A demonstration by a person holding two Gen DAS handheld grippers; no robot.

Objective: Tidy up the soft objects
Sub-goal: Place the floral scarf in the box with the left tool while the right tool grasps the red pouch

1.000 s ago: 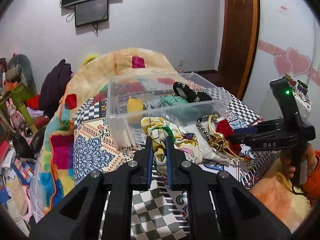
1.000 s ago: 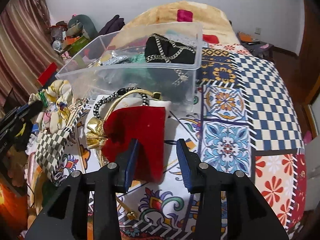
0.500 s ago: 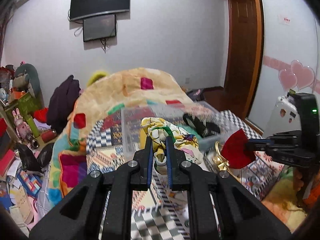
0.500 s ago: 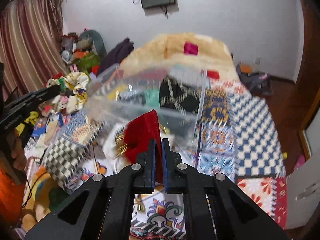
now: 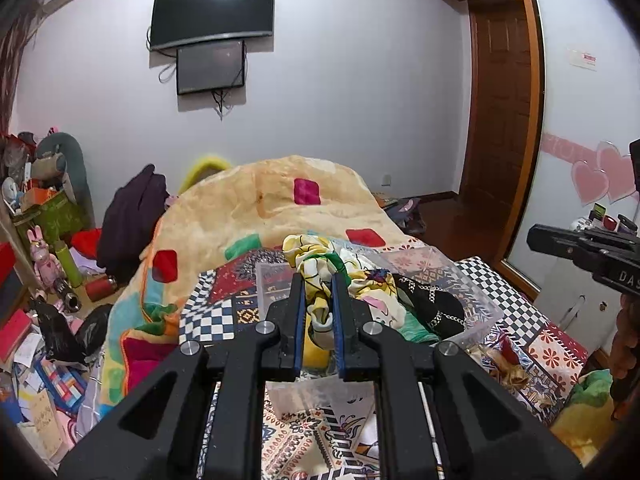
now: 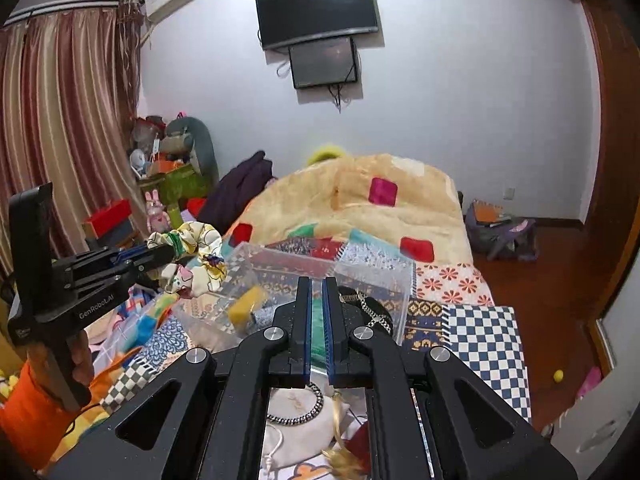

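Note:
My left gripper [image 5: 319,280] is shut on a yellow-and-white floral scrunchie [image 5: 320,258] and holds it in the air above the clear plastic bin [image 5: 476,292]; it also shows in the right wrist view [image 6: 188,258]. The bin holds a black chain-strap bag [image 5: 430,304], a green cloth and a yellow item [image 6: 246,308]. My right gripper [image 6: 316,284] is shut with nothing between its fingers, raised before the bin [image 6: 372,276]. The red velvet pouch [image 6: 358,446] with gold tassel lies on the bed below it, partly hidden.
A white drawstring bag with a beaded bracelet [image 6: 296,400] lies on the patterned quilt [image 6: 484,336]. A beige blanket [image 5: 280,204] is heaped behind the bin. Clutter covers the floor at left [image 5: 40,340]. A wooden door [image 5: 500,120] stands at right.
Both grippers rose. The right gripper closed on the red pouch, lifted it, and now the pouch lies on the bed, out of its fingers. The left gripper carried the scrunchie up over the bin.

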